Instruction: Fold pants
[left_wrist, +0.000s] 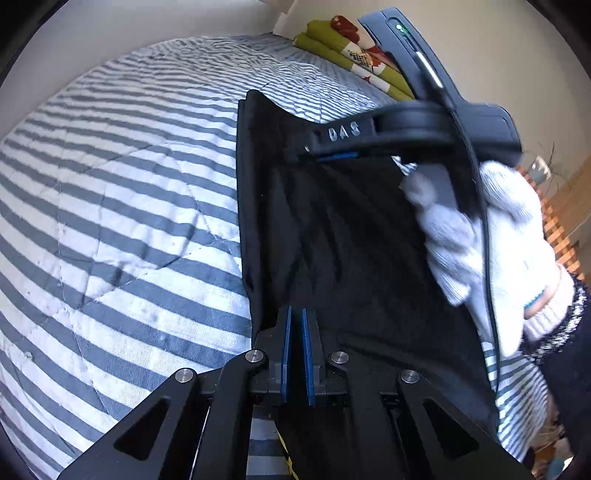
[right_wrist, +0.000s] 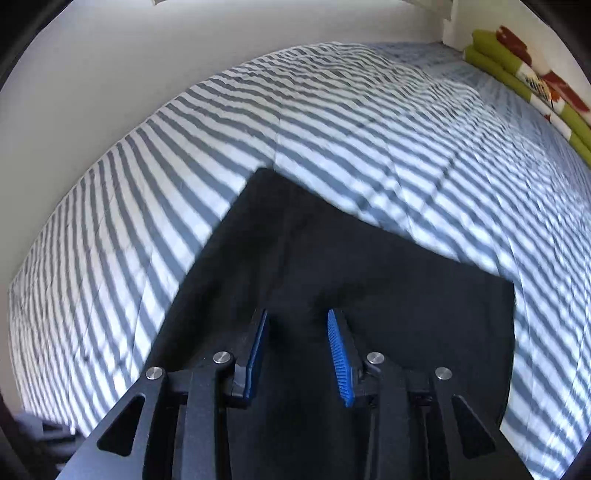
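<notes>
The black pants (left_wrist: 332, 236) lie on the striped bed, their far end squared off in the right wrist view (right_wrist: 369, 280). My left gripper (left_wrist: 297, 314) is shut at the pants' near left edge, and the black cloth runs up into its blue pads (left_wrist: 286, 350). Creases fan out from there across the fabric. My right gripper (right_wrist: 297, 317) hovers over the middle of the pants, its pads (right_wrist: 338, 354) clearly apart with only dark cloth beneath them. In the left wrist view the right gripper (left_wrist: 314, 147), held by a white-gloved hand (left_wrist: 509, 240), reaches over the pants' far part.
A grey-and-white striped quilt (left_wrist: 122, 206) covers the whole bed. Folded green and red patterned bedding (right_wrist: 532, 77) sits at the far right corner by the wall. A wooden floor (left_wrist: 565, 221) shows off the bed's right side.
</notes>
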